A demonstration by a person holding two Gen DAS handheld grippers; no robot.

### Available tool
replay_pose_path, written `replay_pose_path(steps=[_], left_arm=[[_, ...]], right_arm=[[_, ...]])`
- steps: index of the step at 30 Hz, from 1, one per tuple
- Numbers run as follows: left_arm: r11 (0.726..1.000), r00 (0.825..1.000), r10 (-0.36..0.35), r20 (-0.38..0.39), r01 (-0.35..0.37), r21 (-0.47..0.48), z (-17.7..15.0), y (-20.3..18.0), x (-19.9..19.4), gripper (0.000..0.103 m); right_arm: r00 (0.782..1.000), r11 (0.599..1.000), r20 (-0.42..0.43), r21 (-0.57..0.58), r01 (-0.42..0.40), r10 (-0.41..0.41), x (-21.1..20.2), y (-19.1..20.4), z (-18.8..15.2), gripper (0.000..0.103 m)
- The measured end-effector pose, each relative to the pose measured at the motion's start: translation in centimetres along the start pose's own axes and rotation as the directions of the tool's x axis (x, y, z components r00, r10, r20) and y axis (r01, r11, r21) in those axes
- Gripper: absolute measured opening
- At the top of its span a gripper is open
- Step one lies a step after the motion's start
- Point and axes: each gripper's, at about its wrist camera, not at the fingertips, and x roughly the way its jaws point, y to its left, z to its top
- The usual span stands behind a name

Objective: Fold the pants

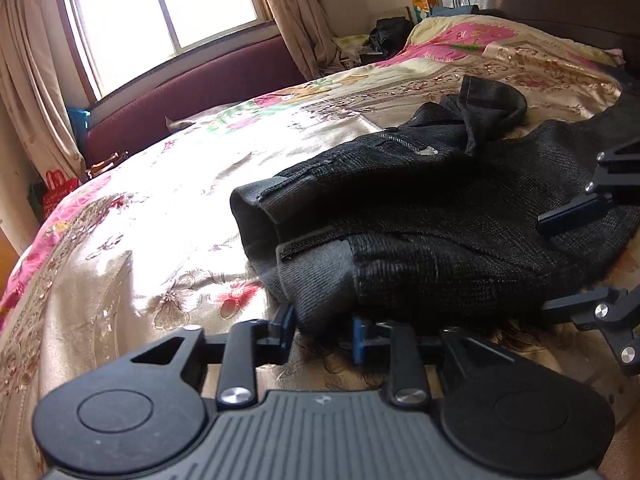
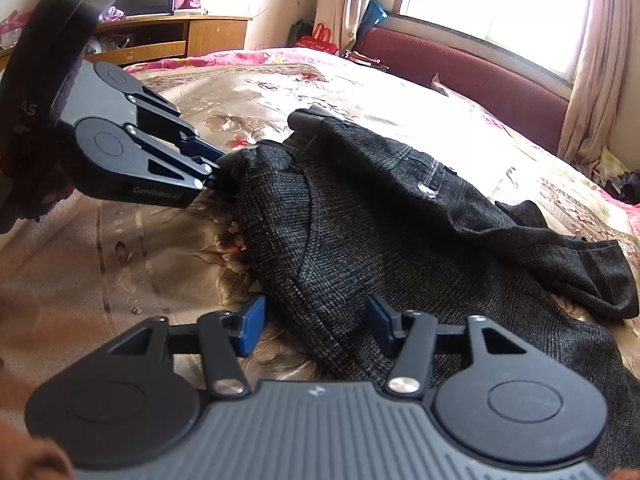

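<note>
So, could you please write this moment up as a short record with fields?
surface: bed with a floral bedspread
garment: dark pants, crumpled, not yet folded flat
left tongs: at the grey waistband edge, fabric between the blue pads; firm pinch unclear
right tongs: straddling a fold of the pants, pads apart
background: window, maroon headboard-like panel

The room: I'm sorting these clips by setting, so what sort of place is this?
A home bedroom, most likely: a bed with a floral bedspread, a curtained window over a padded maroon bench, and dark pants on the bed.
</note>
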Motion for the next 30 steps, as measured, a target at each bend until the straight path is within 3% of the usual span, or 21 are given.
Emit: replay_pose_path(steps=[2,4,5,6,8,16,22,25,27,30], left_arm=[[0.999,1.0,0.022,0.02,-0.023,0.041,0.2,-0.5,0.5,0.058],[0.998,0.999,0.042,0.006,-0.042,0.048,0.6,-0.8,1.2,0.055],[0.998,0.999,0.044,-0.007,-0.043,0.036,0.7,-0.7,1.5,0.043],[0.999,0.999,0.045,-0.02,-0.044,0.026,0.8,-0.6,1.6,0.037],[0.999,0.999,0.049,-0.024,-0.049,0.018,0.8,-0.3,1.1,0.034],[0.998,0.996,0.058,-0.065,-0.057,0.008,-1.5,0.9,-5.2,0.033],[0.987,0.977,0.134,-0.166,-0.146,-0.061,-4.9,2.9,-9.1,0.032],[0.98,0.961,0.178,-0.211,-0.193,-0.055,-6.1,3.1,-10.4,0.033],[0.974,0.953,0.2,-0.226,-0.218,-0.059,-6.6,2.9,-11.5,0.033],[0.967,0.952,0.224,-0.207,-0.243,-0.07,-6.4,2.1,-13.5,0.034]], right_arm=[[1.0,1.0,0.009,0.007,0.017,-0.017,0.7,0.0,0.5,0.059],[0.999,0.999,0.011,0.032,0.034,-0.034,1.4,-0.1,0.9,0.049],[1.0,0.998,-0.001,0.062,0.012,-0.012,1.8,-0.2,1.3,0.033],[1.0,0.996,-0.011,0.094,0.005,-0.004,1.9,-0.3,1.5,0.026],[1.0,0.992,-0.018,0.125,0.004,-0.002,1.9,-0.4,1.7,0.023],[0.992,0.972,-0.029,0.203,-0.116,0.124,-1.2,1.9,1.6,0.022],[0.961,0.935,-0.013,0.235,-0.265,0.275,-3.0,7.4,2.2,0.022],[0.951,0.933,-0.038,0.212,-0.291,0.306,-3.2,10.1,2.6,0.027],[0.95,0.934,-0.047,0.204,-0.293,0.309,-3.5,10.9,2.8,0.038],[0.947,0.918,-0.022,0.255,-0.304,0.319,-5.0,10.2,2.8,0.037]])
